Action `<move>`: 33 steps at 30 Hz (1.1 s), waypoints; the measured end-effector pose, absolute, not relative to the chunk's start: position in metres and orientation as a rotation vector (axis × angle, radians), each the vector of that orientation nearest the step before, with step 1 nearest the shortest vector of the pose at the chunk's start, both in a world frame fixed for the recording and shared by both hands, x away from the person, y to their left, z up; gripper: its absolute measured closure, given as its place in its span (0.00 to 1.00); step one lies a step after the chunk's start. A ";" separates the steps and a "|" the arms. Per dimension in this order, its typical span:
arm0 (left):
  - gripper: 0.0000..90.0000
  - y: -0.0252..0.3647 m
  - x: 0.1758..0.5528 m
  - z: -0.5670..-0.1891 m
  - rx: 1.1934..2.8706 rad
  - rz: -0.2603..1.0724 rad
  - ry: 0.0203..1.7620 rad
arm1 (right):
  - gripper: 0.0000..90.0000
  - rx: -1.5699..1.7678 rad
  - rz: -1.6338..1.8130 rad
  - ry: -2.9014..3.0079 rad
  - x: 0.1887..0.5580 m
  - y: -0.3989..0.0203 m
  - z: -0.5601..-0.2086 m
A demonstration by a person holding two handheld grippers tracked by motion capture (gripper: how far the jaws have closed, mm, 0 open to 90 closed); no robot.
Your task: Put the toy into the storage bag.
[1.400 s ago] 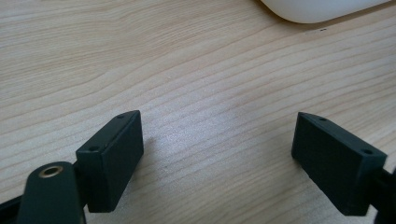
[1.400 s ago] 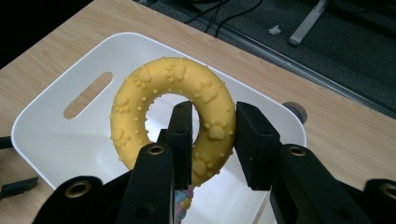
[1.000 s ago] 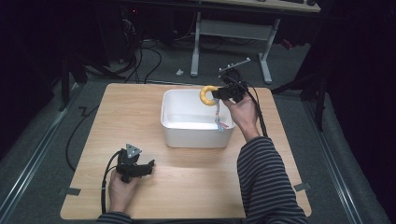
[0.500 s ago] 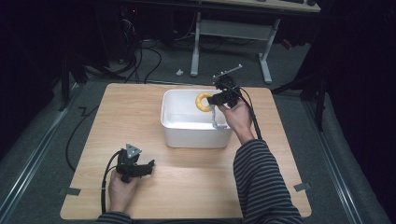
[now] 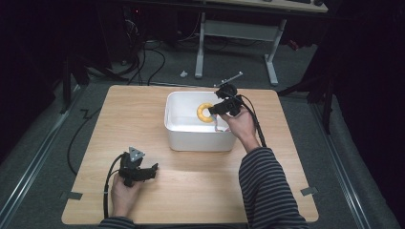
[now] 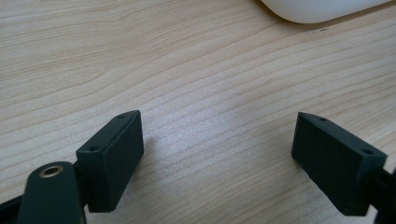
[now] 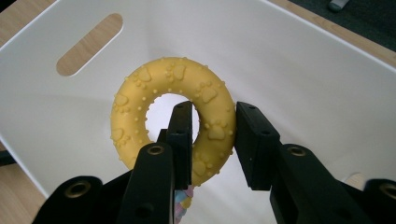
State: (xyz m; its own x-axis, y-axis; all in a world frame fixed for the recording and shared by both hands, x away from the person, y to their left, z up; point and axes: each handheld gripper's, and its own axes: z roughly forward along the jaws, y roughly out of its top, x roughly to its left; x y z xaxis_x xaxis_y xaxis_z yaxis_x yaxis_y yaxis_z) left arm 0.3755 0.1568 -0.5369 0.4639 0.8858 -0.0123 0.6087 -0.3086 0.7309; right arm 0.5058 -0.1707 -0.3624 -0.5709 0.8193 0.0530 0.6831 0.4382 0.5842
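Observation:
A yellow rubber ring (image 5: pixel 205 112) with paw prints hangs inside the white bin (image 5: pixel 200 143) at the back middle of the table. My right gripper (image 5: pixel 213 110) is shut on the ring's right side. In the right gripper view one jaw passes through the hole of the ring (image 7: pixel 130 107) and the other presses its outer edge, with the bin's wall (image 7: pixel 280 56) behind; the right gripper (image 7: pixel 215 116) points down into the bin. My left gripper (image 5: pixel 152 170) rests open at the table's front left. Bare wood lies between the jaws of the left gripper (image 6: pixel 217 135).
A small pastel thing (image 7: pixel 183 203) lies low in the bin under the right gripper. A corner of the bin (image 6: pixel 317 7) is ahead of the left gripper. The wooden table (image 5: pixel 191 191) stands on a grey floor, with cables and a desk frame (image 5: pixel 267 52) behind.
My right gripper has carried the ring from above the bin's back rim down and slightly left into the bin. The left gripper has stayed still.

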 end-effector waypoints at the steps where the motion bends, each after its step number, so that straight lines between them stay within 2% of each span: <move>1: 0.19 0.157 0.376 -0.537 2.035 0.523 1.239 | 0.77 1.302 0.822 2.463 0.505 -0.170 -0.363; 33: 0.19 0.157 0.376 -0.537 2.035 0.523 1.239 | 0.76 1.254 0.770 2.638 0.498 -0.163 -0.374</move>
State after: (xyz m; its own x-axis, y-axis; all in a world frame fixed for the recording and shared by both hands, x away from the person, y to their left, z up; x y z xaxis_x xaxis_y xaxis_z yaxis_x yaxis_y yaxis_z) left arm 0.3755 0.1568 -0.5369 0.4641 0.8857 -0.0132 0.6087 -0.3081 0.7311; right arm 0.4981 -0.1634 -0.3744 -0.6492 0.7532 0.1058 0.6918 0.5269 0.4937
